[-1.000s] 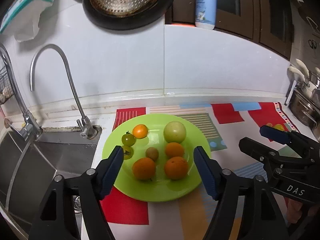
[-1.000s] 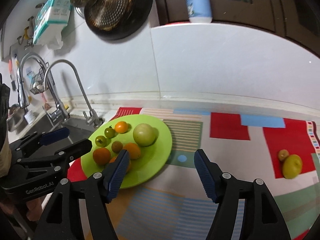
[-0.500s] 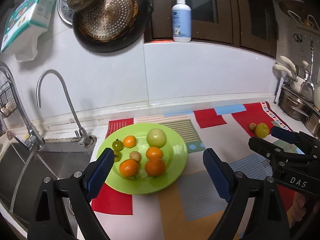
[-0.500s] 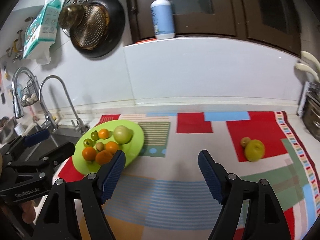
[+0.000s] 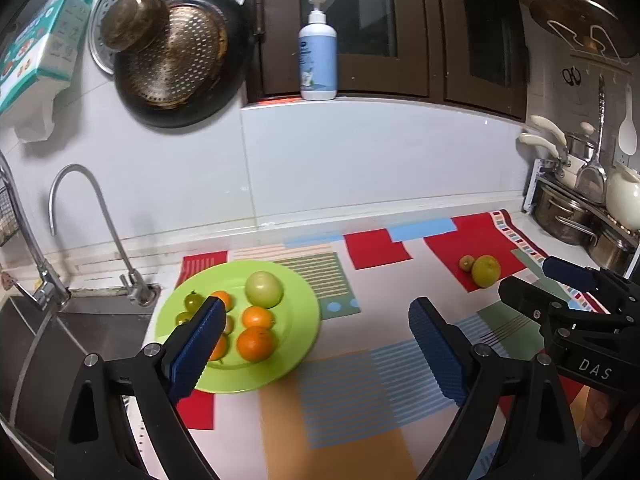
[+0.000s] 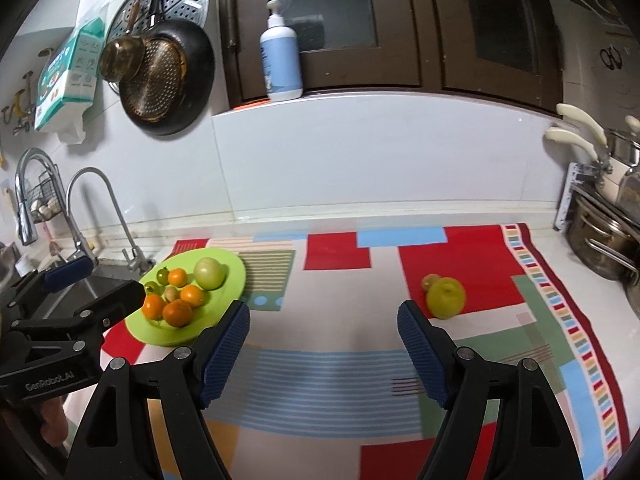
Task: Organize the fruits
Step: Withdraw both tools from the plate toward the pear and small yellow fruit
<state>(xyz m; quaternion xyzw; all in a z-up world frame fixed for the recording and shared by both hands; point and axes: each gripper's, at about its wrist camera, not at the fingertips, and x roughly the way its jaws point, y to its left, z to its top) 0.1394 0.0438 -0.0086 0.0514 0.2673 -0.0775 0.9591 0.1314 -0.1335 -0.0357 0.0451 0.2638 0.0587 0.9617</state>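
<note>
A lime-green plate [image 5: 296, 320] near the sink carries several fruits: a pale green round one [image 5: 264, 289], oranges [image 5: 256, 343] and small green and brown ones. On the mat's red patch to the right lie a yellow-green fruit [image 5: 485, 271] and a small brown fruit [image 5: 466, 263], touching. My left gripper [image 5: 316, 304] hovers in front of the plate; its jaws are opening and hold nothing. My right gripper [image 6: 323, 308] stands open and empty over the mat, between the plate [image 6: 236, 276] and the yellow-green fruit [image 6: 445, 297].
A steel sink [image 5: 60, 332] with a curved tap [image 5: 100, 220] lies left of the plate. Steel pots [image 5: 568, 216] stand at the far right. A colourful mat [image 5: 340, 380] covers the counter. A soap bottle [image 5: 318, 64] stands on the ledge above.
Both grippers have drawn back and up from the plate, which looks smaller now. The left jaws have widened. The two fruits on the right have come into the left view.
</note>
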